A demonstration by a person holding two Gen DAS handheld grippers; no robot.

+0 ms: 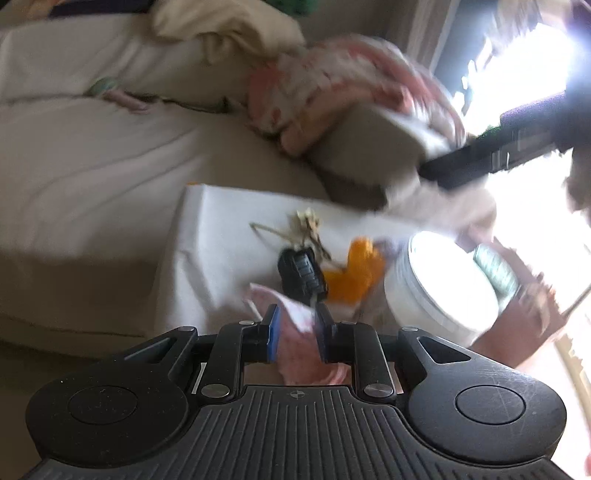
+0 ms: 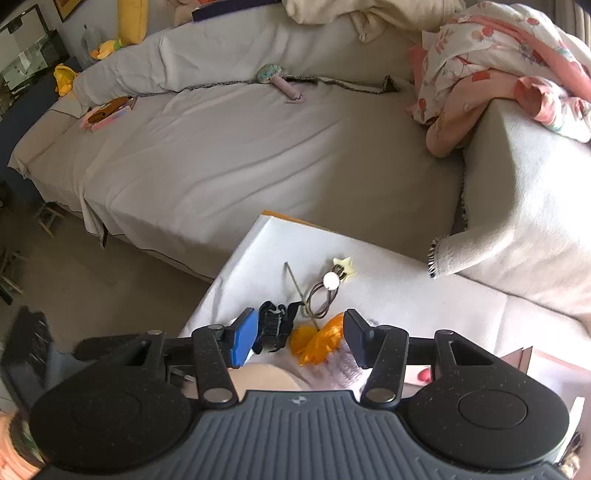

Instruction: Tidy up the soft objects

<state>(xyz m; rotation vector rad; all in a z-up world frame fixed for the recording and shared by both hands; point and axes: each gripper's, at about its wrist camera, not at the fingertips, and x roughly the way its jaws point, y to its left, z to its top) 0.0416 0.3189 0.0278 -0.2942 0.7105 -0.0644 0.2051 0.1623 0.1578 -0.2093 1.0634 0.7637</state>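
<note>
My left gripper [image 1: 296,329] is shut on a pink and white cloth [image 1: 295,350] that hangs between its blue pads, above a white table [image 1: 221,240]. On the table lie a black strap [image 1: 301,275], an orange soft piece [image 1: 356,273] and hair ties [image 1: 306,221]. My right gripper [image 2: 300,338] is open and empty, low over the same table [image 2: 406,288], with the black strap [image 2: 275,325] and the orange piece [image 2: 317,341] between its fingers. Hair ties with a star charm [image 2: 332,284] lie just beyond.
A grey-covered sofa [image 2: 240,155] stands behind the table, with a floral pink blanket [image 2: 498,62] on its arm, a cream blanket [image 2: 369,14] and a small pink toy [image 2: 280,81]. A white round tub [image 1: 439,288] stands at the table's right. A dark bar [image 1: 498,147] crosses the left wrist view.
</note>
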